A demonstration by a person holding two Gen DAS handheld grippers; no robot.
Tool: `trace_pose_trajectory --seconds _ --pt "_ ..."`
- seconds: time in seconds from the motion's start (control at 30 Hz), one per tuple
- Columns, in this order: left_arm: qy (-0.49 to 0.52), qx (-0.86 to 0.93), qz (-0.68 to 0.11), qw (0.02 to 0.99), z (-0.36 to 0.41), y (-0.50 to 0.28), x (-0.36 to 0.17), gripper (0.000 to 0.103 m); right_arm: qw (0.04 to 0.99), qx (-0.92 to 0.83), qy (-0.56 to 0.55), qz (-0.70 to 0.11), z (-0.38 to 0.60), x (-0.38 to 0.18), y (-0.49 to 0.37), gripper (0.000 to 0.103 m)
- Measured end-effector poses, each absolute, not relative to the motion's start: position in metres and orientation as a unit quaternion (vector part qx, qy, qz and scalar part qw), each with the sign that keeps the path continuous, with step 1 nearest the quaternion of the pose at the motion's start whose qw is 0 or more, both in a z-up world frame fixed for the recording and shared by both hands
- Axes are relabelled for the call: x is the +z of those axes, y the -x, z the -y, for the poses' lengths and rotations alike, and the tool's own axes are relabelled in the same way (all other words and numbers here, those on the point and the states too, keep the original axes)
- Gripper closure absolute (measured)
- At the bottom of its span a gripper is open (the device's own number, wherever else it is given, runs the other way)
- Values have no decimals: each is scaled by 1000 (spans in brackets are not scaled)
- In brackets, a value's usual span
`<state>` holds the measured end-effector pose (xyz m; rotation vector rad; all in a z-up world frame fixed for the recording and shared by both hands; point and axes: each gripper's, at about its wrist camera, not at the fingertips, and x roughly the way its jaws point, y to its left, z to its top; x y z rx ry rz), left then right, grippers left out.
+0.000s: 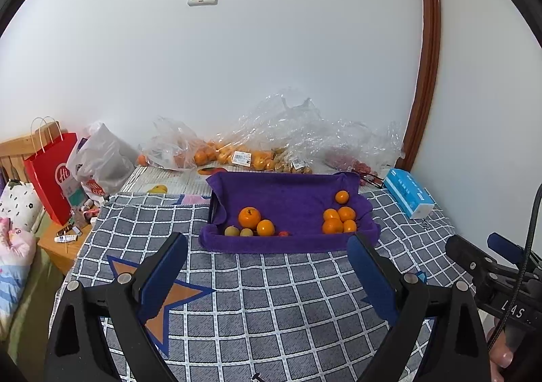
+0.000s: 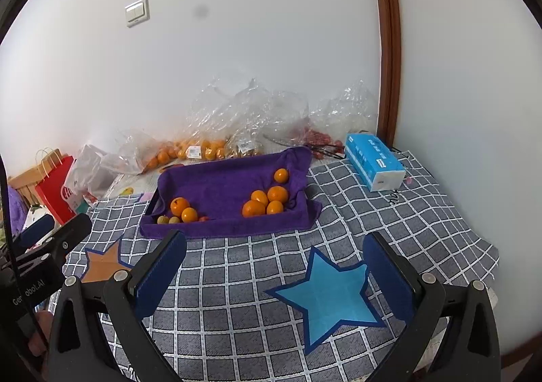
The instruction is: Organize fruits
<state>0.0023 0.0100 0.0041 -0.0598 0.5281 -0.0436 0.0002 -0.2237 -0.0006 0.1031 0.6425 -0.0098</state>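
A tray lined with a purple towel (image 1: 288, 192) (image 2: 223, 182) sits on the checked cloth ahead of both grippers. At its left lie a large orange (image 1: 249, 217) (image 2: 179, 206), a smaller orange (image 1: 265, 228), two small yellow-green fruits (image 1: 231, 231) and a tiny red fruit (image 1: 284, 233). At its right is a cluster of oranges (image 1: 338, 219) (image 2: 266, 202) and one orange apart behind them (image 1: 342, 197) (image 2: 281, 175). My left gripper (image 1: 267, 243) is open and empty, short of the tray. My right gripper (image 2: 274, 243) is open and empty, also short of it.
Clear plastic bags of oranges and other fruit (image 1: 237, 155) (image 2: 203, 148) lie behind the tray against the wall. A blue tissue box (image 1: 408, 192) (image 2: 374, 162) lies at the right. A red paper bag (image 1: 50, 175) and clutter stand at the left.
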Motion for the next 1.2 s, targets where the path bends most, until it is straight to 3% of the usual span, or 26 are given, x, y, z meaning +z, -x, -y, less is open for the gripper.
trace_pose_trajectory --seconds 1.2 --pt "36 -12 -258 965 -13 1 3 8 947 -14 -43 -317 222 -5 -1 1"
